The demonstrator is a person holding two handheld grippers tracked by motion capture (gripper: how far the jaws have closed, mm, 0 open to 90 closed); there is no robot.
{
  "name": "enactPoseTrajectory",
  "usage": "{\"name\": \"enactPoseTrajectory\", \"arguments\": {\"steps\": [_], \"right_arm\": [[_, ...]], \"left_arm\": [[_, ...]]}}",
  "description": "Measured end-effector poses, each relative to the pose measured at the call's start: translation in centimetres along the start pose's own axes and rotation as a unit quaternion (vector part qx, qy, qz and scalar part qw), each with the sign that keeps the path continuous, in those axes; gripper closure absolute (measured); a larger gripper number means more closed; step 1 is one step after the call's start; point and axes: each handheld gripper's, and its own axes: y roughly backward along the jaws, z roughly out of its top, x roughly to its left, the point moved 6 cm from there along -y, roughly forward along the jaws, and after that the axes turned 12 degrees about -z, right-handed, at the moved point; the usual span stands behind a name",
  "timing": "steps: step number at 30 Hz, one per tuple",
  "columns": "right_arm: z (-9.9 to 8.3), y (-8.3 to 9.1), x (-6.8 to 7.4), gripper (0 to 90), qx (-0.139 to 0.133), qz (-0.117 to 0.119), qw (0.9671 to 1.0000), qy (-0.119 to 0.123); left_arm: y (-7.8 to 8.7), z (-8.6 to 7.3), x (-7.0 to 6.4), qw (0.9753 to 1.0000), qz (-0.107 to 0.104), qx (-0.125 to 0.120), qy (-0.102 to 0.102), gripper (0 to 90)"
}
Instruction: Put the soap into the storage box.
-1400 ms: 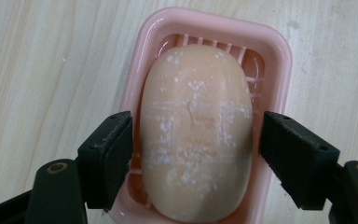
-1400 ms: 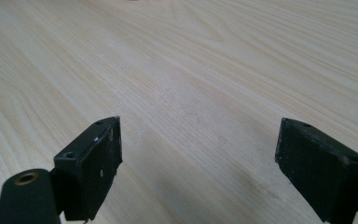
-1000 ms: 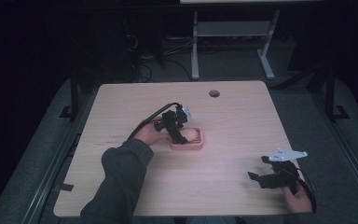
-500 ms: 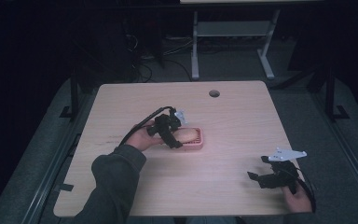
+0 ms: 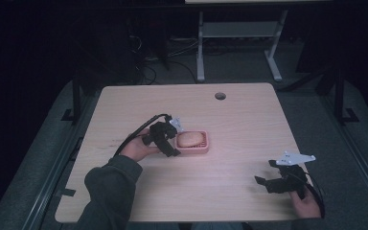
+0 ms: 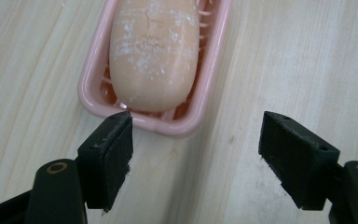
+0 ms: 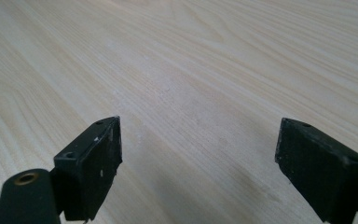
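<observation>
A: Where is the soap found?

B: A pale bar of soap point(image 6: 153, 51) is seen lying in a pink dish point(image 6: 212, 77), its surface dusted with white marks. The dish is set on the wooden table point(image 5: 239, 120), a little left of centre and well away from every edge.

A: And how is the left gripper point(image 5: 168, 142) placed against it?

B: It is held just beside the dish's left end in the high view. In the left gripper view its jaws are spread wide; one black pad point(image 6: 112, 156) is seen at the near rim of the dish, whether touching cannot be told, while the other stands apart over bare wood. Nothing is held between them.

A: What room is left around the dish?

B: Bare tabletop is shown on its far side, up to a round hole point(image 5: 220, 96) near the back edge, and to its right.

A: And the right gripper point(image 5: 268, 181)?

B: It is kept near the front right corner, well apart from the dish, jaws wide and empty above plain wood grain.
</observation>
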Motion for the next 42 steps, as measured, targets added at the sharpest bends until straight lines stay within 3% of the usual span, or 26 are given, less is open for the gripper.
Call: {"name": "enactPoseTrajectory", "arguments": {"steps": [5,24,32,42], "right_arm": [[0.0,0.0,0.0,14.1,0.001,-0.001,1.0000,0.002],[-0.1,-0.2,0.0,14.1,0.005,-0.003,1.0000,0.001],[-0.1,-0.2,-0.1,14.1,0.007,-0.005,1.0000,0.001],[-0.2,-0.1,-0.3,14.1,0.007,-0.008,0.9999,-0.002]], "left_arm": [[0.7,-0.6,-0.1,0.9999,0.004,-0.011,0.003,25.9],[0.9,-3.4,-1.2,0.9999,0.004,-0.003,0.015,25.9],[1.0,-4.3,-2.0,0.9996,-0.001,-0.021,0.021,25.8],[1.2,-5.3,-2.6,0.9996,0.004,-0.025,0.014,25.8]]}}
